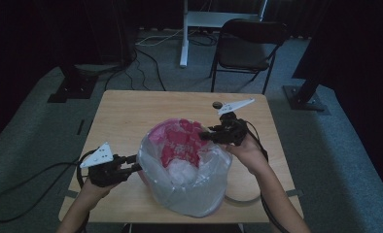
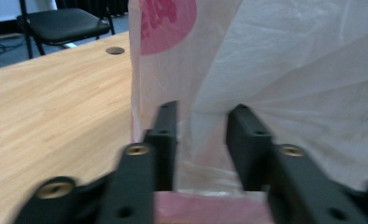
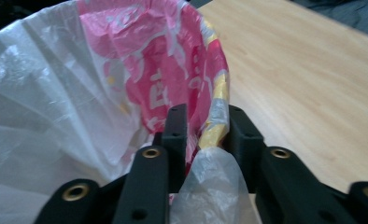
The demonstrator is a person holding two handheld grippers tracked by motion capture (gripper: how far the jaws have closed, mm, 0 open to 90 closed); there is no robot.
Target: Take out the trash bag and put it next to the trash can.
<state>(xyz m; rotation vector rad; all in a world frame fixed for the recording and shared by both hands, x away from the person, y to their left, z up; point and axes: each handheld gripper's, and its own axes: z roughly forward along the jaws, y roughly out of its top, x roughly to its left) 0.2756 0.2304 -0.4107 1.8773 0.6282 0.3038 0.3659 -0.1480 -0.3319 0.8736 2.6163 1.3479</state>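
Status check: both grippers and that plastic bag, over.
Left gripper and right gripper each have bag rim between the jaws, grip unconfirmed. Plastic bag spread open on table. Nothing obstructing.

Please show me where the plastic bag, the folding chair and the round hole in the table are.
plastic bag [image 1: 199, 187]: high view, its clear front wall.
folding chair [image 1: 243, 58]: high view, its seat.
round hole [image 2: 115, 50]: left gripper view, its middle.

High view: fixed above the near edge, facing forward and down over the whole tabletop [image 1: 126, 116], floor and chair [image 1: 245, 46] beyond. Left claw view: very close, low, looking along its jaws into the bag [image 2: 289, 70], tabletop to its left. Right claw view: equally close, at the bag's opposite rim. All three share bag and tabletop.
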